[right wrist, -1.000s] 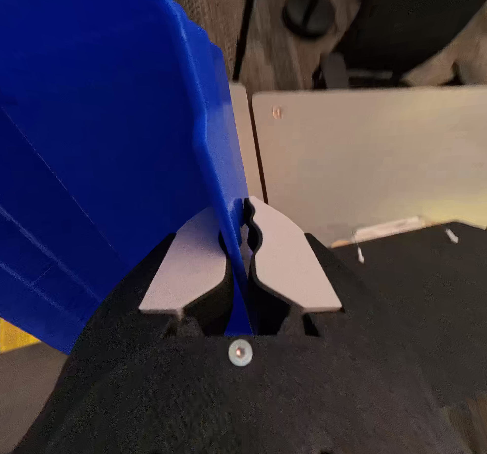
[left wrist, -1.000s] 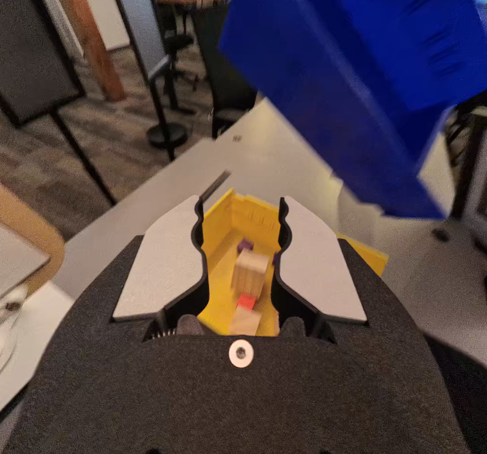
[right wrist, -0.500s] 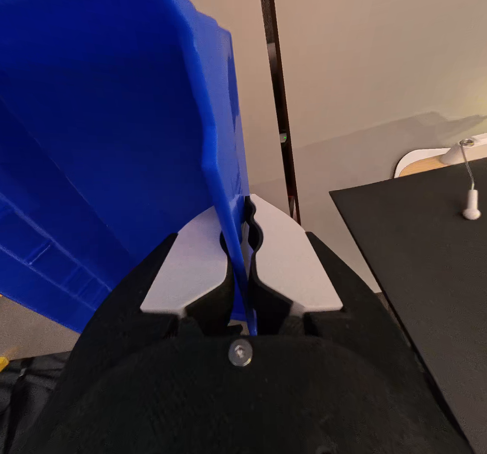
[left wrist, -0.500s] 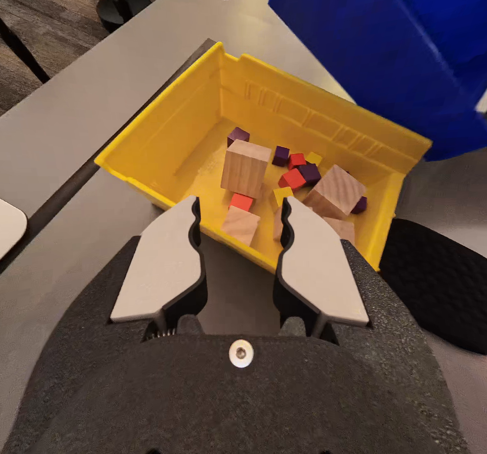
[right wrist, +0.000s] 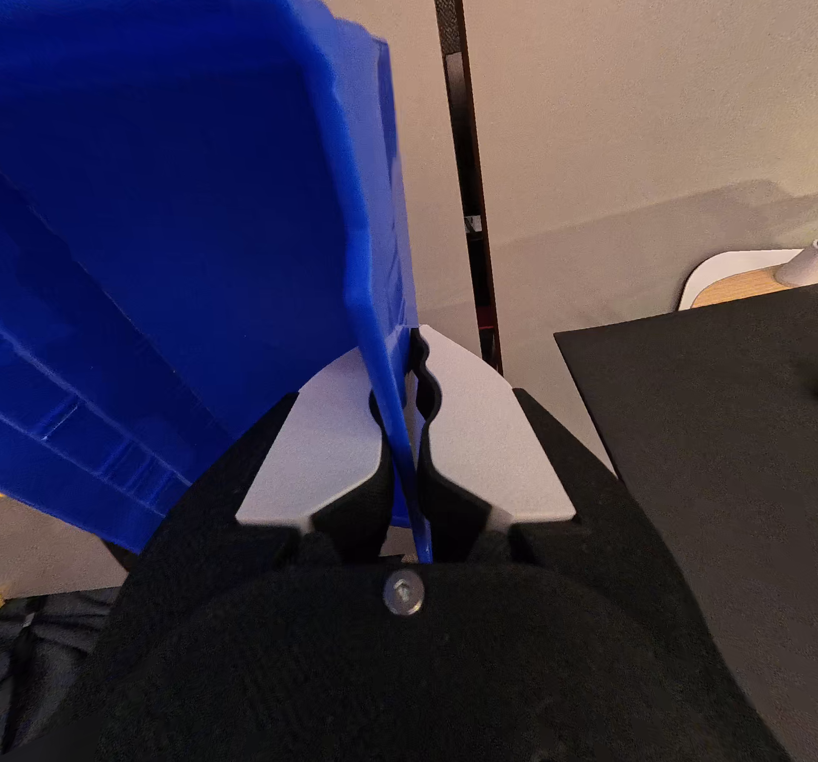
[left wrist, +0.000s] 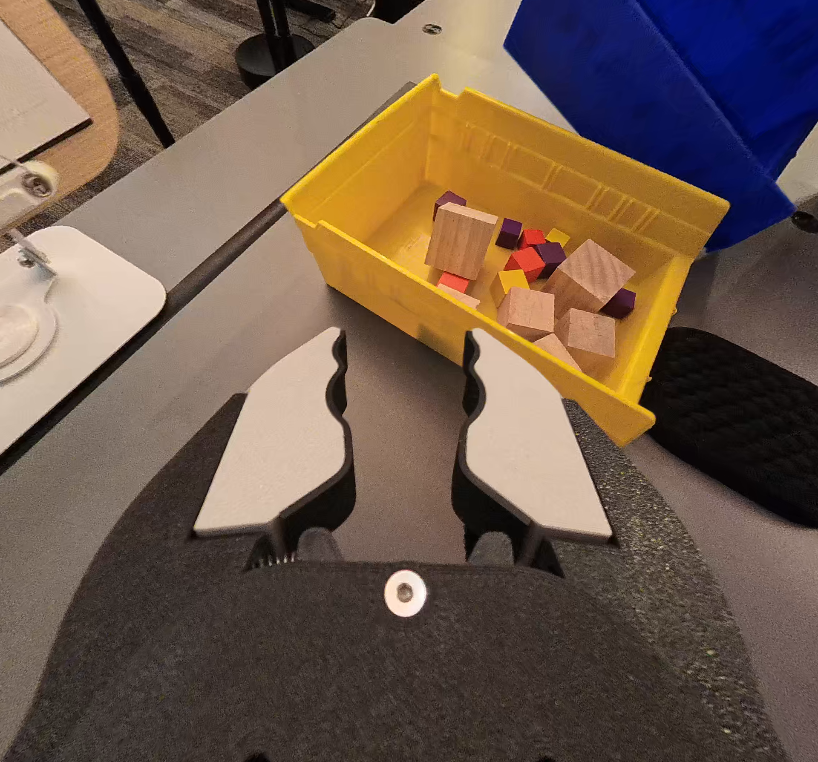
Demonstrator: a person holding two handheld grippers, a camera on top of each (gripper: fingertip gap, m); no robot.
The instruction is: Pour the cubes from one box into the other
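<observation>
A yellow box [left wrist: 385, 174] sits on the grey table and holds several wooden, red, purple and yellow cubes [left wrist: 526, 271]. My left gripper [left wrist: 403, 342] is open and empty, just in front of the box's near wall, not touching it. A blue box [left wrist: 664, 55] hangs tilted behind and to the right of the yellow box. My right gripper [right wrist: 405, 342] is shut on the blue box's [right wrist: 177, 209] side wall and holds it up off the table. I cannot see the inside of the blue box.
A white stand base [left wrist: 66, 298] lies at the left on the table. A black mat [left wrist: 730, 422] lies right of the yellow box. A black board [right wrist: 708, 453] and a white-edged wooden piece [right wrist: 730, 276] are at the right. Beyond the table edge are floor and stand legs [left wrist: 270, 46].
My left gripper has pulled back from over the yellow box to in front of it. The blue box has stayed raised in my right gripper, shifting over the table.
</observation>
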